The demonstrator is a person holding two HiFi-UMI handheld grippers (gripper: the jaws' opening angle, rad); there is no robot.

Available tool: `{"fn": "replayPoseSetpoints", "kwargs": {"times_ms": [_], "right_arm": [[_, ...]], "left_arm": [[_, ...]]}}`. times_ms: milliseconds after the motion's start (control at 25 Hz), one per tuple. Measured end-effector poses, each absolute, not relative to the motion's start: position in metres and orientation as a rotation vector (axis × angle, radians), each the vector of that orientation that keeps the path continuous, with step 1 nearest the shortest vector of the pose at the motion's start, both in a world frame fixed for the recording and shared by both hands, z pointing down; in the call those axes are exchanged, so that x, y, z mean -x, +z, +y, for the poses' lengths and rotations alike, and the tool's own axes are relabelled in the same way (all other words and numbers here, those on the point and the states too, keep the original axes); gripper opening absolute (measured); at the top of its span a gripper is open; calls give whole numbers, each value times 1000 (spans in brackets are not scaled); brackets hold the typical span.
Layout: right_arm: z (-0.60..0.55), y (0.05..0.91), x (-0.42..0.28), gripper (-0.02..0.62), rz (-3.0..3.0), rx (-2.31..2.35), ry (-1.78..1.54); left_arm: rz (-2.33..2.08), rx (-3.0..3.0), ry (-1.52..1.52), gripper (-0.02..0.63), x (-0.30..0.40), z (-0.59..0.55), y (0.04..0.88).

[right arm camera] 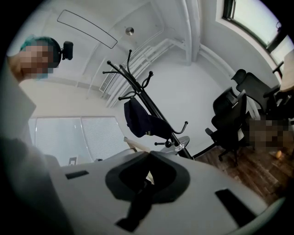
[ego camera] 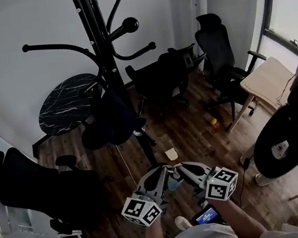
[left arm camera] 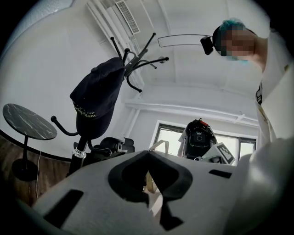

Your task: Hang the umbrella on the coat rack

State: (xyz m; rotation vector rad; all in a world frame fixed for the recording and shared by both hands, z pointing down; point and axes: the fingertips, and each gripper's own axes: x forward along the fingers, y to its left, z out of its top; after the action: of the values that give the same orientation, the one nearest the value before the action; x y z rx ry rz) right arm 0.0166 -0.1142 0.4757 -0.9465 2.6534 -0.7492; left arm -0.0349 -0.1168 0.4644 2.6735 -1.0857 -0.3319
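1. Down at 6 o'clock in the head view both tools sit nose to nose. The greenish bit tucked between them looks like the umbrella, though too little of it shows to swear to that.
2. The left tool has its jaws closed, with a pale strap running through the tips. The right tool is the same deal, closed on that strap as far as I can read it.
3. The coat rack stands at 12 o'clock from the tools, well apart, on the wood floor. A dark cap already hangs low on it. The ball-tipped hook up at 1 o'clock is free.
4. Handling guess: it's a small folding umbrella, so it's light, but the body will dangle and swing under the strap. The strap is limp and probably slick, so it'll collapse unless the two tools hold it apart.
5. Best hold, I reckon, is on the strap itself, one tool each side. That keeps the loop open enough to drop over a hook's ball end. Grabbing the fabric would just squish and slide.
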Motion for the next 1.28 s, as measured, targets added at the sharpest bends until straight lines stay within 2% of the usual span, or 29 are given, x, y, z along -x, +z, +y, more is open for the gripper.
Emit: {"fn": "replayPoseSetpoints", "kwargs": {"times_ms": [560, 1280], "right_arm": [[-147, 480, 10, 11, 2694, 953, -749], [-179, 488, 17, 11, 2704, 924, -773]], "left_arm": [[-1114, -2618, -370, 20, 67, -152, 475], [-1136, -2609, -351, 20, 66, -181, 479]]}}
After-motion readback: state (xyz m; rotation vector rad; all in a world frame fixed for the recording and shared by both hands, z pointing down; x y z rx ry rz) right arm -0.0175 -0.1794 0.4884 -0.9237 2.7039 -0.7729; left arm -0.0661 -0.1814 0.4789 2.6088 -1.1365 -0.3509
